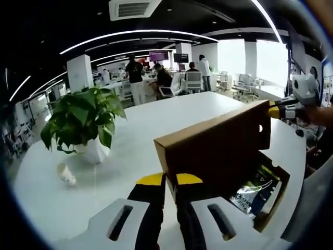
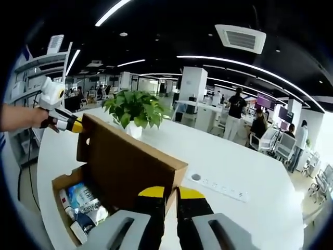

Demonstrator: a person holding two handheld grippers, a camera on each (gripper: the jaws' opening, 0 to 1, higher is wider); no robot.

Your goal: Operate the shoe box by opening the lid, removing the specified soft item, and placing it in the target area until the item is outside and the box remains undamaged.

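The left tongs (image 1: pixel 170 181) have their yellow-tipped jaws closed together on a thin edge. The right tongs (image 2: pixel 170 194) are pinched likewise. A bare forearm (image 2: pixel 18 117) reaches in behind the left tongs.

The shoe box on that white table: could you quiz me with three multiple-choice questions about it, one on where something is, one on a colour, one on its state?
1. Where is the potted plant?
A. inside the box
B. on the table beyond the box
C. on the floor

2. What colour are the gripper tips on the lid?
A. yellow
B. red
C. green

3. What state is the shoe box in?
A. taped shut
B. crushed flat
C. open, lid raised

Answers: 1 B, the plant stands on the tabletop apart from the box. 2 A, the left gripper and right gripper show yellow tips. 3 C, the lid stands up and packets show inside.
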